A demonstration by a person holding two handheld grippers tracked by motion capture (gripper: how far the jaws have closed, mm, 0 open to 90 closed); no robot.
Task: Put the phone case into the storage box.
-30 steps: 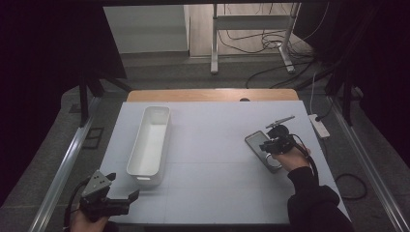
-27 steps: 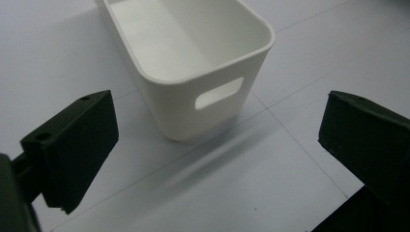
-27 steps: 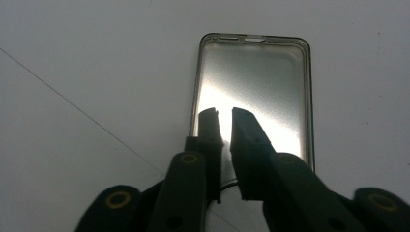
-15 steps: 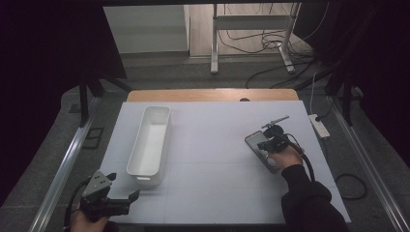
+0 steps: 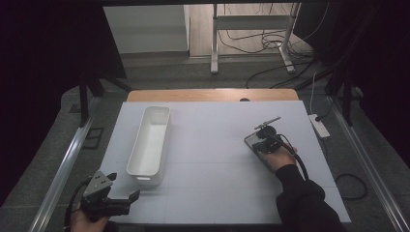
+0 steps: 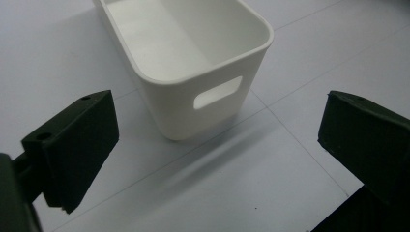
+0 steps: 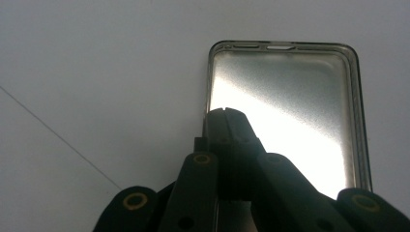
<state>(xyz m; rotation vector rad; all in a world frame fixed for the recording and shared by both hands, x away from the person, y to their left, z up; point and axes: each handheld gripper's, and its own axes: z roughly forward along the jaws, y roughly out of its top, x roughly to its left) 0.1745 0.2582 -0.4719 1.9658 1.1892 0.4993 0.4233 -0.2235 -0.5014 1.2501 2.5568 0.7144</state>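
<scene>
From the high view, the right hand (image 5: 279, 157) is reaching forward from a dark sleeve, pressing the right gripper (image 5: 265, 141) down onto one clear case (image 5: 253, 143) lying flat at the tabletop's (image 5: 212, 145) right side. The left gripper (image 5: 126, 199) is resting low at the near left corner, pointing toward one white bin (image 5: 150, 140).

In the left gripper view, its jaws are standing wide apart with nothing between them, facing the bin's (image 6: 193, 63) handle end.

In the right gripper view, the right gripper (image 7: 226, 112) is closing its jaws tight together on the case's (image 7: 290, 96) left rim.
</scene>
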